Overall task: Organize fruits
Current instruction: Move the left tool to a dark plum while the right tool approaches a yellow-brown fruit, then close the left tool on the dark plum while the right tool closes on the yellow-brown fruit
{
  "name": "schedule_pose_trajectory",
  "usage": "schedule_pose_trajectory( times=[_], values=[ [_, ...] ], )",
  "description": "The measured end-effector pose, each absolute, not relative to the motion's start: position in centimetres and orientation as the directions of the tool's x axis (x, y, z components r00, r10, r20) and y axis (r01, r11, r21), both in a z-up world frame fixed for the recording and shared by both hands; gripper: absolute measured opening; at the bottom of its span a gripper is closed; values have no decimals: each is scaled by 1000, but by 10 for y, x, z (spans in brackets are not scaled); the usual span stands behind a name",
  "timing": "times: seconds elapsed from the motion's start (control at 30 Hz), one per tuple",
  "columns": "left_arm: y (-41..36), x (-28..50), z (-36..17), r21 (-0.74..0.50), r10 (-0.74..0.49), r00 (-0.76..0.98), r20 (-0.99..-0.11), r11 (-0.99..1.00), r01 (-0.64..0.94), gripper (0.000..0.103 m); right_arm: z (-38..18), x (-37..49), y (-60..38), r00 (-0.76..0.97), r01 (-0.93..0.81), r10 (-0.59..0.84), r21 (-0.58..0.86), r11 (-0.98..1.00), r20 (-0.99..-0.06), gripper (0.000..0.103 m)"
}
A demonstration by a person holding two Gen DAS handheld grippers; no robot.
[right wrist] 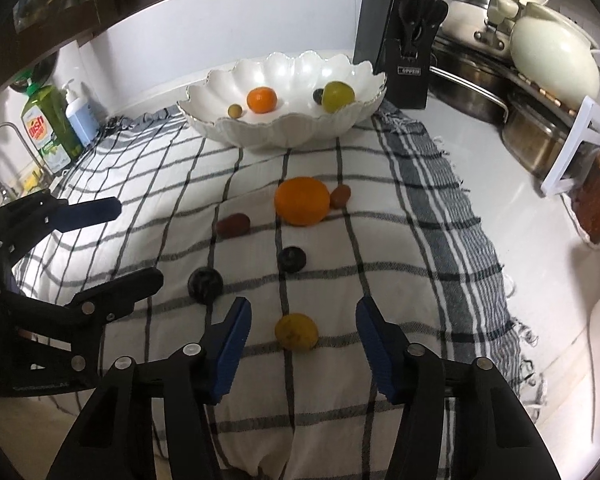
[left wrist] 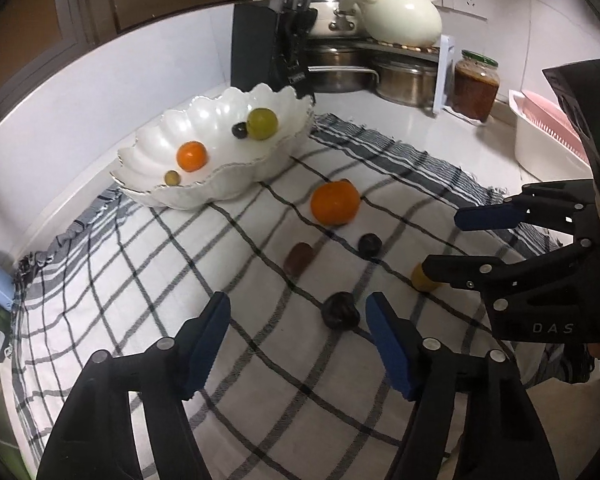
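A white scalloped bowl (left wrist: 148, 148) (right wrist: 284, 132) at the back of the checked cloth holds a small orange (left wrist: 191, 155), a green fruit (left wrist: 262, 123), a dark berry and a small olive-coloured fruit. On the cloth lie a big orange (left wrist: 335, 202) (right wrist: 302, 201), a brown date (left wrist: 298, 258) (right wrist: 233, 225), two dark plums (left wrist: 340, 310) (left wrist: 369, 245), a yellow fruit (right wrist: 296, 331) and a small brown fruit (right wrist: 340, 196). My left gripper (left wrist: 298, 320) is open, just left of the near plum. My right gripper (right wrist: 303, 328) is open around the yellow fruit, not touching it.
A black knife block (right wrist: 410, 40), steel pots (left wrist: 404, 76), a cream pot (left wrist: 400, 16), a jar (left wrist: 476, 84) and a pink-and-white rack (left wrist: 540, 132) stand behind and right. Dish soap bottles (right wrist: 48, 124) and a sink tap are at the left. The checked cloth (right wrist: 380, 240) covers the counter.
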State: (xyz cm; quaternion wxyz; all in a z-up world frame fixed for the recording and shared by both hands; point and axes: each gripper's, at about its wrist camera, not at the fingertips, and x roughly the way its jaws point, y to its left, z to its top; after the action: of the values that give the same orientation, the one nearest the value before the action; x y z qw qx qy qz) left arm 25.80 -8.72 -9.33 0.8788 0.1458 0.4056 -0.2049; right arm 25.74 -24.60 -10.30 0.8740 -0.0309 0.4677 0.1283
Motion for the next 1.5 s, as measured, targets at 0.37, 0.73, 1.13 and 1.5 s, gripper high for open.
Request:
schedule_pose_trajectory(
  times=[0.37, 0.73, 1.13, 1.5],
  values=[
    [-100, 267, -117, 34, -280, 506, -816, 850, 526, 50, -122, 260, -247, 475, -248, 221, 111, 962, -852, 45],
    [-111, 275, -132, 30, -282, 469, -837, 832, 554, 41, -132, 266, -242, 437, -255, 252, 150, 955, -864, 37],
    [-114, 281, -143, -4, -293, 438, -850, 834, 552, 28, -134, 267, -241, 429, -252, 253, 155, 955, -867, 30],
    [-102, 281, -126, -13, -297, 487, -822, 863, 504, 28, -126, 266, -242, 458, -254, 257, 151, 955, -851, 30]
  ],
)
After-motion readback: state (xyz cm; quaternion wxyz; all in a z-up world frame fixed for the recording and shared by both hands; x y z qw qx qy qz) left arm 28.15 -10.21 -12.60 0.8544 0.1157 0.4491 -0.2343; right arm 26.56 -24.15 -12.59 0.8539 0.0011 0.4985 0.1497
